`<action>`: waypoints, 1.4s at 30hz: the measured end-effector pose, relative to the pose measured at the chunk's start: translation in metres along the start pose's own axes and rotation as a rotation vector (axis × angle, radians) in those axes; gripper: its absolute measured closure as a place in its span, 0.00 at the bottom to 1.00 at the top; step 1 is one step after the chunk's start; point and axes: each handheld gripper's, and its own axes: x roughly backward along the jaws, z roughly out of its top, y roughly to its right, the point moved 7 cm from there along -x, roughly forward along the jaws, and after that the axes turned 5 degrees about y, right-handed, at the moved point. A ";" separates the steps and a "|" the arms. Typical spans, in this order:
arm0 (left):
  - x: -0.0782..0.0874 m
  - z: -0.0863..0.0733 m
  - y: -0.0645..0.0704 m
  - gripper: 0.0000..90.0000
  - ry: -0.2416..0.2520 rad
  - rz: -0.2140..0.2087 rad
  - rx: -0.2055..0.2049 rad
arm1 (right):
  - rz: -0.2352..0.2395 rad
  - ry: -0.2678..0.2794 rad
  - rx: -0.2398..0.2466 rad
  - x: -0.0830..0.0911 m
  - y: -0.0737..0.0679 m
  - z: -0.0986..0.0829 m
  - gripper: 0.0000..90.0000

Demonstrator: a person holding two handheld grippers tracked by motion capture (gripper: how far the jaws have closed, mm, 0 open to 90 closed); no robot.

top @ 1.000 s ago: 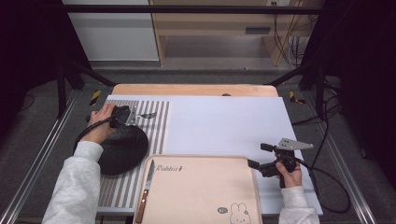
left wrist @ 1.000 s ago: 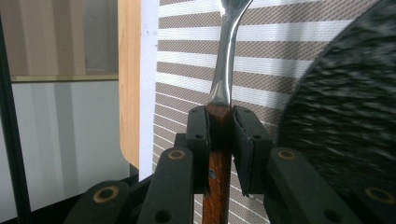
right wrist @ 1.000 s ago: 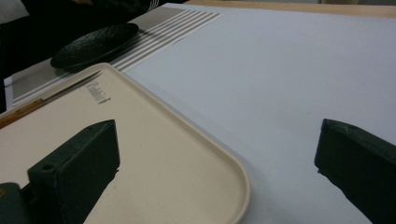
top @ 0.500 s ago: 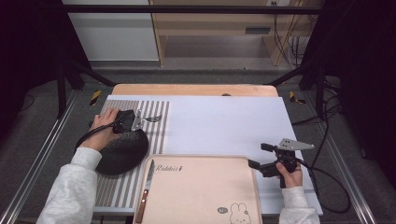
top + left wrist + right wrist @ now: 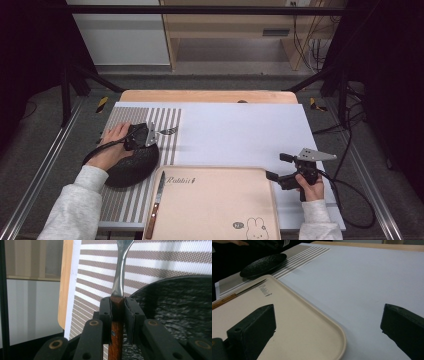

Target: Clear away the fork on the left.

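Note:
My left gripper [image 5: 150,135] is shut on the brown wooden handle of a metal fork [image 5: 169,131], whose head points right over the striped placemat [image 5: 167,117]. In the left gripper view the jaws pinch the fork [image 5: 119,277] upright at the handle's top, just beside the rim of a black textured plate [image 5: 175,307]. That plate [image 5: 127,167] lies under the left hand. My right gripper [image 5: 276,166] hovers open at the right edge of a beige tray [image 5: 215,200]; its jaws stand wide apart with nothing between them [image 5: 328,312].
A wooden-handled knife [image 5: 156,200] lies along the tray's left side. A white sheet [image 5: 240,130] covers the table's middle and right. The tray [image 5: 287,322] and the black plate [image 5: 263,265] appear in the right gripper view. A cable trails off the right gripper.
The left gripper has carried the fork a little to the right and nearer to the person, to the plate's far edge. The right gripper has stayed put.

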 end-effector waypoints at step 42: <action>0.060 0.034 0.057 0.86 -0.019 -0.038 0.271 | -0.001 0.005 0.001 0.000 0.000 0.001 0.00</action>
